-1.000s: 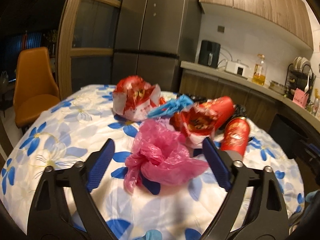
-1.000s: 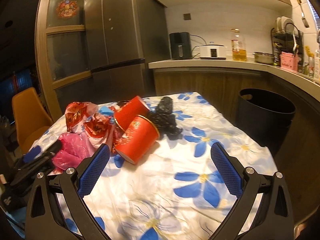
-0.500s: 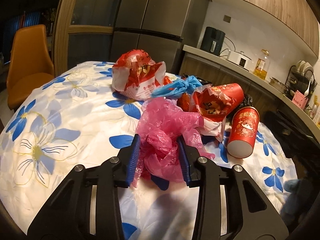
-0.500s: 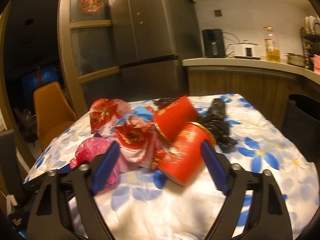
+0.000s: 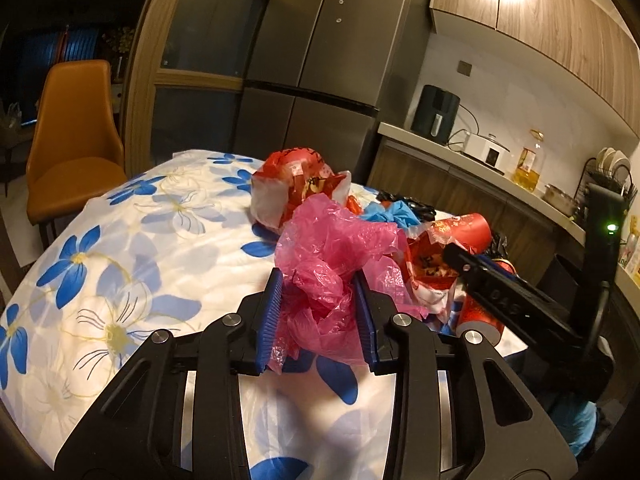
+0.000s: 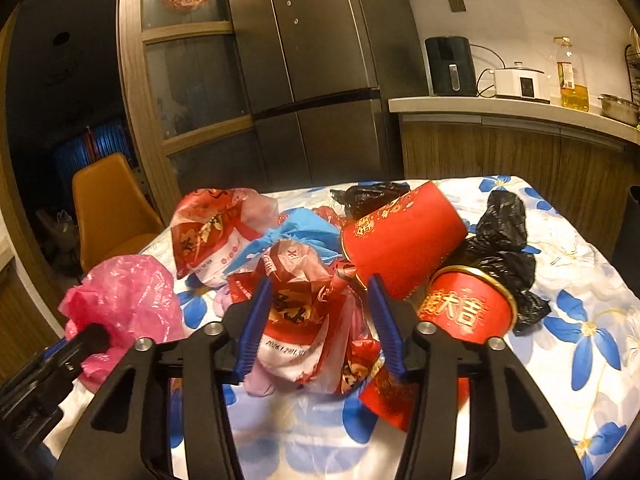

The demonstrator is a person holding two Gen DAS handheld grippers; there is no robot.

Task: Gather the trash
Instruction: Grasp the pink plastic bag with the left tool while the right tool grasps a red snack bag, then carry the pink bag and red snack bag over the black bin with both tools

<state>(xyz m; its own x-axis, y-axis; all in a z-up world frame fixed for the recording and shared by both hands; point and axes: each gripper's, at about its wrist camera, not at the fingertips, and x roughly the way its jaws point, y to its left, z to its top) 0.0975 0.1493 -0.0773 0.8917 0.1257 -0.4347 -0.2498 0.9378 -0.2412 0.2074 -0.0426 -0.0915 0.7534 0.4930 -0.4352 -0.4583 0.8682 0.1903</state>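
Note:
My left gripper [image 5: 318,312] is shut on a crumpled pink plastic bag [image 5: 332,256] and holds it just above the table; the bag also shows in the right wrist view [image 6: 124,300]. My right gripper [image 6: 320,320] is shut on a crumpled red-and-white plastic bag [image 6: 304,312]. Other trash lies in a pile on the table: a second red-and-white bag [image 6: 212,228], a blue bag [image 6: 300,236], two red paper cups [image 6: 404,236] [image 6: 468,308] on their sides and black bags [image 6: 500,240].
The round table has a white cloth with blue flowers [image 5: 132,256]. An orange chair [image 5: 72,132] stands at its far left. A grey fridge [image 5: 320,56] and a kitchen counter [image 6: 520,108] with appliances are behind. A black bin edge [image 6: 630,224] shows at right.
My left gripper closed on the pink bag and lifted it slightly. My right gripper moved left over the pile and closed from wide open onto the red-and-white bag.

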